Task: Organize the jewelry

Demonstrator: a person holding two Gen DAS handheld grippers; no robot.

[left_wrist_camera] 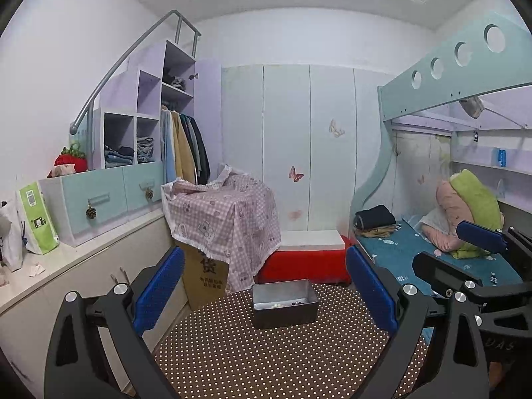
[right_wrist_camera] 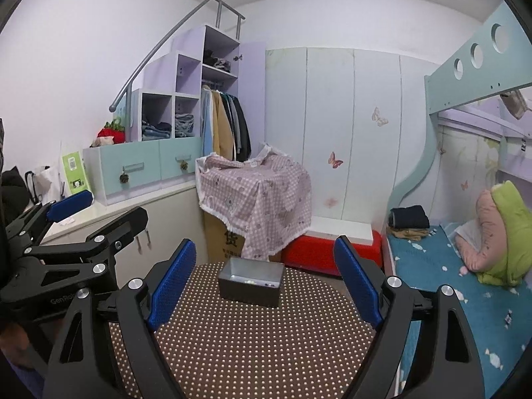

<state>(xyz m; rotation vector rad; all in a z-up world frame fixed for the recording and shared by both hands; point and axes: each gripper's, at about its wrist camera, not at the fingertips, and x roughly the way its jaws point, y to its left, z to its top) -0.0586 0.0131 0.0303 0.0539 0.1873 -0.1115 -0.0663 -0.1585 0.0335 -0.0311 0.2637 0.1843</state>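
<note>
Left wrist view: a bunk bed fills the right side, with a polka-dot table near and central. At its far edge sits a grey metal box holding small jewelry pieces. Left gripper and right gripper both gape, released, grasping nothing.

Brown table cover speckled with pale dots, grey metal tray on it. Blue pads on black grippers. Pink checked cloth over a tan box, red bench, teal bedsheet.
</note>
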